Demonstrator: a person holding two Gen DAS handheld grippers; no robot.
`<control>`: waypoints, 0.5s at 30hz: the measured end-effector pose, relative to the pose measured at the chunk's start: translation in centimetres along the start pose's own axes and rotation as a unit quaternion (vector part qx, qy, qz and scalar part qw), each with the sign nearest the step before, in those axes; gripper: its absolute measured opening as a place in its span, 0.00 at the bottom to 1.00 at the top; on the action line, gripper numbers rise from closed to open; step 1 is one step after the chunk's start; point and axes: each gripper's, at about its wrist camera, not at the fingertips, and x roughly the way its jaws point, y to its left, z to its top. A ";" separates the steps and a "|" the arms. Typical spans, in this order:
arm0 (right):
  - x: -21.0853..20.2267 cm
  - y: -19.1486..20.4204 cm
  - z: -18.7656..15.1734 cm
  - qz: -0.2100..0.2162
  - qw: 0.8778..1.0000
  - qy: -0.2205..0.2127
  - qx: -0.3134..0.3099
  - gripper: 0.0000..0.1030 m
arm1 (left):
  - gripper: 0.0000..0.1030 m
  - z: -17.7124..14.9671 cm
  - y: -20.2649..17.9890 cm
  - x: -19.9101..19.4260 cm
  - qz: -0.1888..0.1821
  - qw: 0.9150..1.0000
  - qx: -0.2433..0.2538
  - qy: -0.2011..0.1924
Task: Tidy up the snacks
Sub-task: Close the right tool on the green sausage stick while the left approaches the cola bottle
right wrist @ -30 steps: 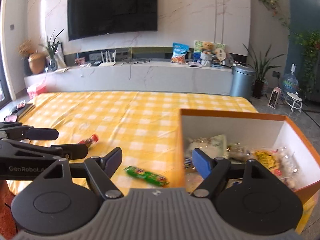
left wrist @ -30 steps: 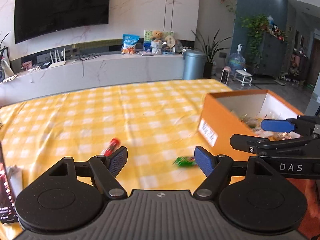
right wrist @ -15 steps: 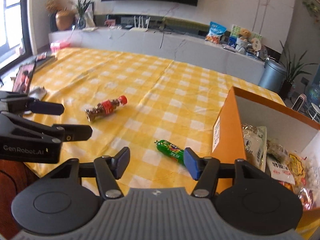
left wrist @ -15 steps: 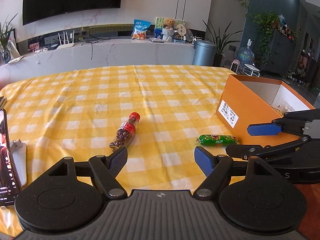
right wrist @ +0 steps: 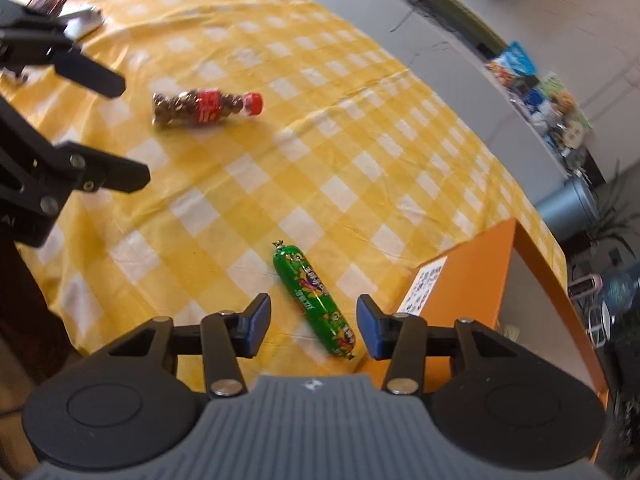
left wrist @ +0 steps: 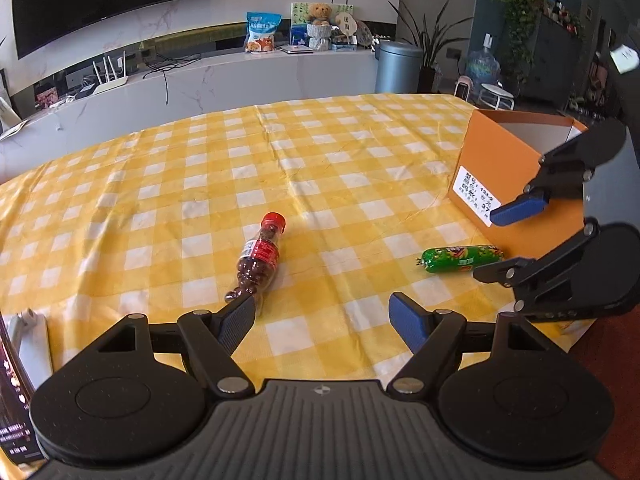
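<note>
The green sausage snack (right wrist: pixel 314 302) lies on the yellow checked surface (right wrist: pixel 328 152) just beside the orange box (right wrist: pixel 476 280). The right tool (right wrist: pixel 313 327) has swung down from over the box to straddle it, jaws closing but not yet touching. The left tool (left wrist: pixel 322 320), spread wide, nears the candy bottle (left wrist: pixel 260 258).

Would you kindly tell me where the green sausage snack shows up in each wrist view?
Left wrist: green sausage snack lies right of centre, near the orange box.
Right wrist: it lies low at centre, between the right gripper fingers.
Shared landmark: red-capped bottle.
</note>
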 end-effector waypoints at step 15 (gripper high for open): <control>4.5 -3.2 3.0 0.100 0.990 0.078 -0.055 0.30 | 0.87 1.6 2.3 3.1 -0.003 1.000 -0.009 0.028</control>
